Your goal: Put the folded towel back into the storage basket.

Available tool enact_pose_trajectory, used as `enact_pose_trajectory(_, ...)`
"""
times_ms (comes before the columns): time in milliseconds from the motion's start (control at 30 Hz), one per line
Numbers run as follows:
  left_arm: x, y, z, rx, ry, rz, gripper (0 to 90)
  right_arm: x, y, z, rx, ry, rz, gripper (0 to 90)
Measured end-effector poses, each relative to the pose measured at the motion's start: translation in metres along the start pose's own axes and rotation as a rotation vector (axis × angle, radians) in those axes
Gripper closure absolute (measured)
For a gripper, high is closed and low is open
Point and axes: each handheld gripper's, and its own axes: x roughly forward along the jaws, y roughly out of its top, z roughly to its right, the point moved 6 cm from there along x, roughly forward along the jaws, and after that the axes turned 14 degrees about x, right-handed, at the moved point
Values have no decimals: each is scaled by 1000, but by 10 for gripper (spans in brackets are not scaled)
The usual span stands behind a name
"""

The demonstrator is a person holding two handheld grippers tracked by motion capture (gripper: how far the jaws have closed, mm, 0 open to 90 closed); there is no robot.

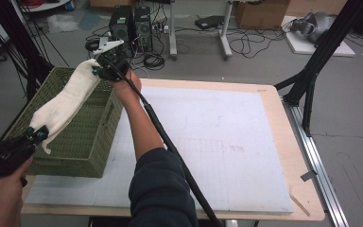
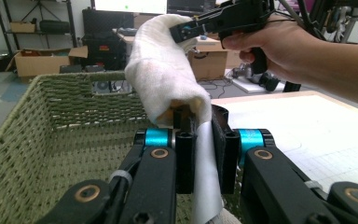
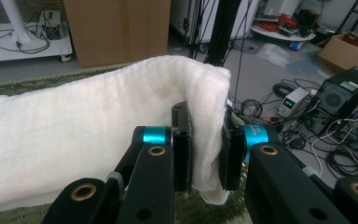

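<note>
A white cloth point(image 1: 66, 101) is held stretched above the green basket point(image 1: 82, 142), its near end clamped in the left gripper point(image 1: 37, 135), its far end pinched in the right gripper point(image 1: 98, 70); lowering it into the basket and releasing is judged next

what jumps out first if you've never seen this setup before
The eye lands on a long white terry-cloth towel stretched in the air between the two hand-held grippers, above a green woven plastic basket at the table's left edge. The left gripper is shut on the towel's near end and the right gripper on its far end. The broad white gridded mat covering the pale wooden table beside the basket comes next.
</note>
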Motion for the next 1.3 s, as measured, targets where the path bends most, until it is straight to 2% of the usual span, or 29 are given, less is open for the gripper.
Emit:
enact_pose_trajectory(100, 0, -3, -4, -52, 14, -1, 785, 12, 0, -5, -3, 5, -4, 789)
enact_pose_trajectory(167, 1, -6, -6, -95, 36, -21, 672, 22, -2, -9, 0, 1, -8, 744)
enact_pose_trajectory(200, 2, -8, -8, -110, 57, -37, 574, 28, -4, -9, 0, -18, -14, 611)
enact_pose_trajectory(233, 2, -10, -10, -123, 84, -47, 467, 32, -5, -9, 5, -69, -13, 431)
enact_pose_trajectory(267, 2, -10, -12, -128, 103, -48, 392, 35, -6, -9, 15, -91, -6, 401)
enact_pose_trajectory(300, 0, -10, -14, -124, 119, -42, 339, 36, -7, -9, 32, -81, -1, 395)
enact_pose_trajectory(467, -3, -10, -18, -133, 145, -34, 252, 31, -9, -9, 33, -78, 1, 369)
enact_pose_trajectory(633, 1, -7, -11, -128, 125, -24, 200, 17, -13, -7, 44, -49, -3, 352)
enact_pose_trajectory(767, 5, -3, -3, -111, 87, -9, 188, 4, -21, -9, 44, -15, -11, 330)
enact_pose_trajectory(967, 8, 1, 4, -115, 39, 16, 189, -12, -33, -8, 65, 24, -54, 236)
enact_pose_trajectory(1100, 10, 5, 8, -93, 13, 33, 188, -23, -36, -8, 70, 32, -69, 200)
enact_pose_trajectory(1300, 15, 8, 17, -43, -29, 40, 195, -43, -44, -7, 48, 38, -84, 187)
